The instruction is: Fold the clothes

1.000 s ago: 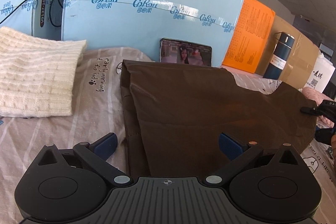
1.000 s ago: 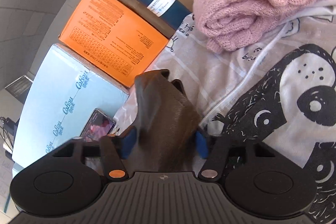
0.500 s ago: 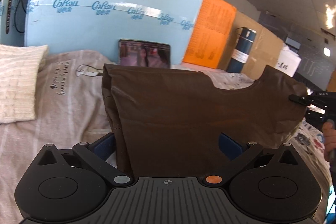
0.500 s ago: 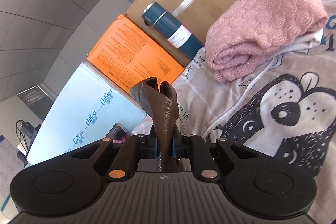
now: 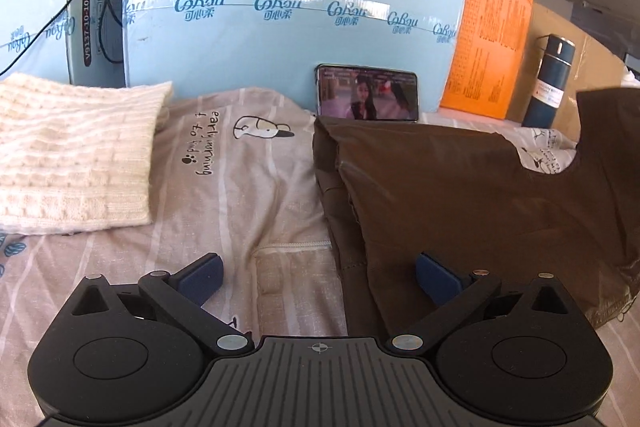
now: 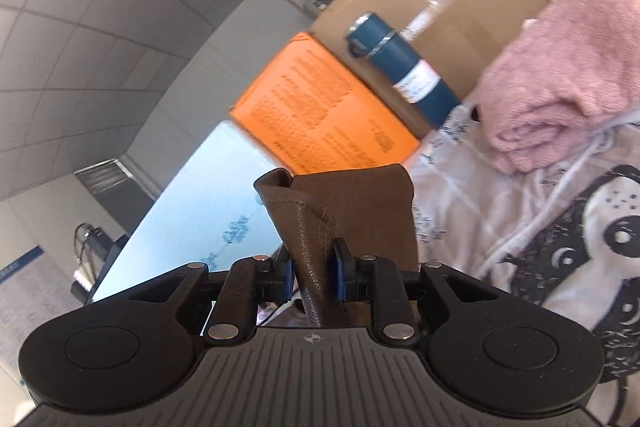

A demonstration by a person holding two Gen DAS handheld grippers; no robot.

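On the printed sheet, mostly flat yet, lies the brown garment, spread right of centre below the propped phone. At its right end, pinched hard between the jaws of the right gripper: a folded corner of seam and hem, standing up above the fingers. Wide apart around that same corner a second ago, shut on it half a second ago, now clamped and carried higher, with more ceiling and less sheet in the right wrist view. Seen from the left wrist as a dark flap raised at the right edge, beside the flask, with the curved cut-out hanging free next to it.

Different on the other side. Jaws of the left gripper apart, holding nothing. Centred over the cloth before, shifted leftward since, so that one finger sits over bare sheet and the other over the garment, straddling its near left edge. Low and close to the fabric; touching or not, hard to tell.

Means, most likely, one corner secured and the matching one only lined up. Needs a closing on that left edge before any lifting over, otherwise a lopsided drag. Well apart from the white knit and the pink knit.
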